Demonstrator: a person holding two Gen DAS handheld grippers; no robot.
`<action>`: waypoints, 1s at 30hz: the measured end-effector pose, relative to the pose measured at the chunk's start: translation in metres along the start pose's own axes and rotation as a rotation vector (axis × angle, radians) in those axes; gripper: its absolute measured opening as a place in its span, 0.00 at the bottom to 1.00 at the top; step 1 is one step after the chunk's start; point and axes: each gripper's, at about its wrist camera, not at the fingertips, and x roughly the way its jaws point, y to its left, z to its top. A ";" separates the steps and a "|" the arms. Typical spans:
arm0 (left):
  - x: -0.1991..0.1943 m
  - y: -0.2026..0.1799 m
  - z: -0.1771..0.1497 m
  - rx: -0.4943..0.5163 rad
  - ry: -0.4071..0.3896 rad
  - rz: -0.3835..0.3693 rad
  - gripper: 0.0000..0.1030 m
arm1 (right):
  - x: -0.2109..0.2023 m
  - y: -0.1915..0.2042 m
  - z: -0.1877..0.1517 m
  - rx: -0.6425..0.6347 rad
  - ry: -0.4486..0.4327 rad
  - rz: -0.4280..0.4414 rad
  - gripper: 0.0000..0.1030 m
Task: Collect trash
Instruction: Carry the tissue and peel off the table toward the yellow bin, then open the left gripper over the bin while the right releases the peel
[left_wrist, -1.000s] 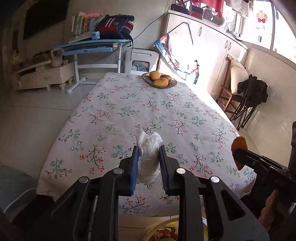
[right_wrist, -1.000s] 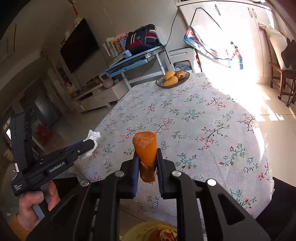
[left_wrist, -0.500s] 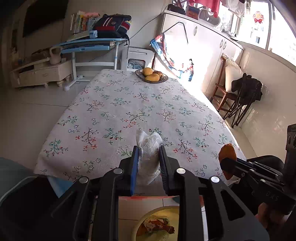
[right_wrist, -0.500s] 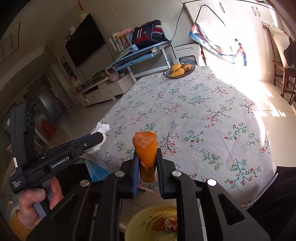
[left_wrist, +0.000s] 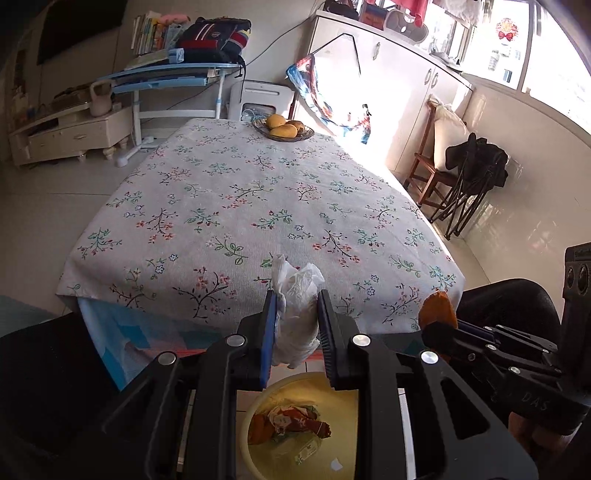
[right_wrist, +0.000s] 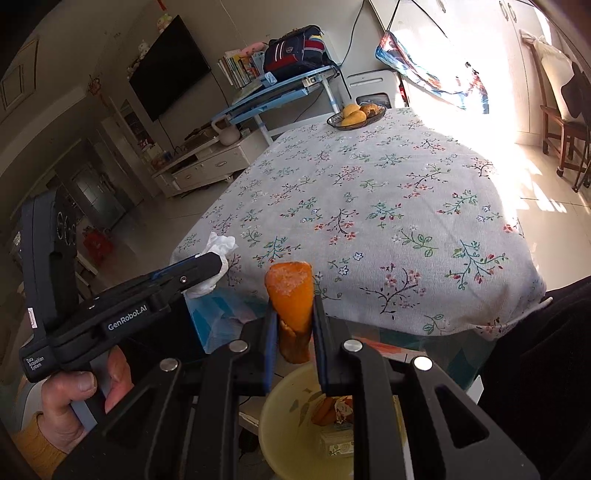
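Note:
My left gripper is shut on a crumpled white tissue, held just past the near edge of the floral table. My right gripper is shut on an orange fruit peel. Below both sits a yellow bin on the floor, with wrappers and orange peel inside; in the right wrist view the bin lies under the fingers. The right gripper with the peel shows at the right of the left wrist view. The left gripper with the tissue shows at the left of the right wrist view.
A bowl of yellow fruit stands at the table's far end. A black chair sits at near left. A wooden chair with a cushion and a folded black stool stand to the right. A person's hand grips the left handle.
Both grippers have drawn back from over the table to beyond its near edge. The yellow bin has come fully into view beneath them. Both grips are unchanged.

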 end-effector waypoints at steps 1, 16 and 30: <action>-0.001 -0.001 -0.003 0.002 0.001 -0.002 0.21 | -0.002 0.001 -0.001 0.000 -0.001 0.000 0.18; -0.013 -0.018 -0.037 0.030 0.054 -0.044 0.21 | -0.011 0.006 -0.014 0.017 0.023 -0.013 0.18; -0.022 -0.024 -0.065 0.051 0.105 -0.069 0.21 | -0.019 0.016 -0.031 0.025 0.052 -0.041 0.18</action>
